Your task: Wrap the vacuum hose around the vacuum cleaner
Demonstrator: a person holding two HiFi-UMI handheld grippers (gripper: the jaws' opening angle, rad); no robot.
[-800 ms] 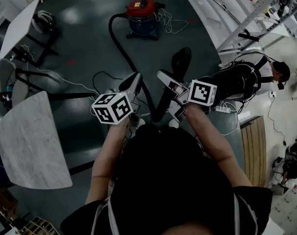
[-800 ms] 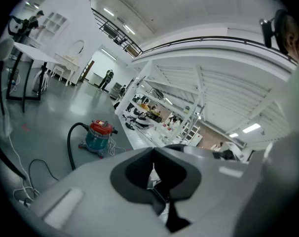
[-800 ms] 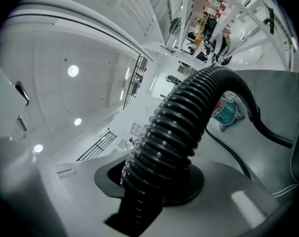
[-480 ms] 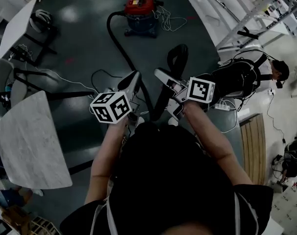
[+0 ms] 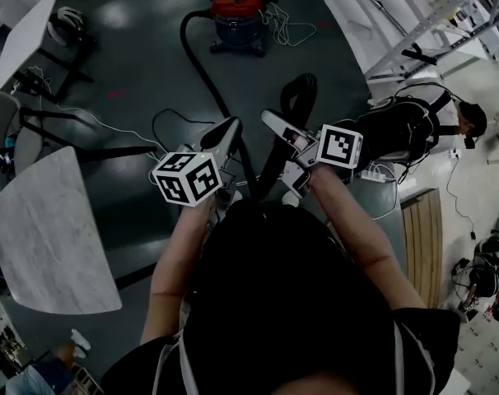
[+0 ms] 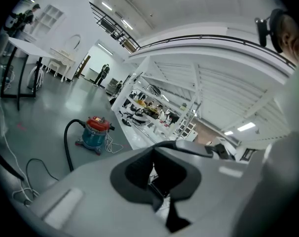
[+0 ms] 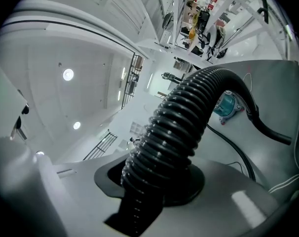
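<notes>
Black ribbed vacuum hose [image 7: 186, 122] sits clamped in the right gripper [image 7: 150, 187]; left gripper [image 6: 160, 184] has jaws together.

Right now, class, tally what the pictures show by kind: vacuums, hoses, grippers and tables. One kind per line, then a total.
Vacuum: 1
Hose: 1
Grippers: 2 (left gripper, right gripper)
Tables: 2 (grey table, white table)
Total: 6
</notes>
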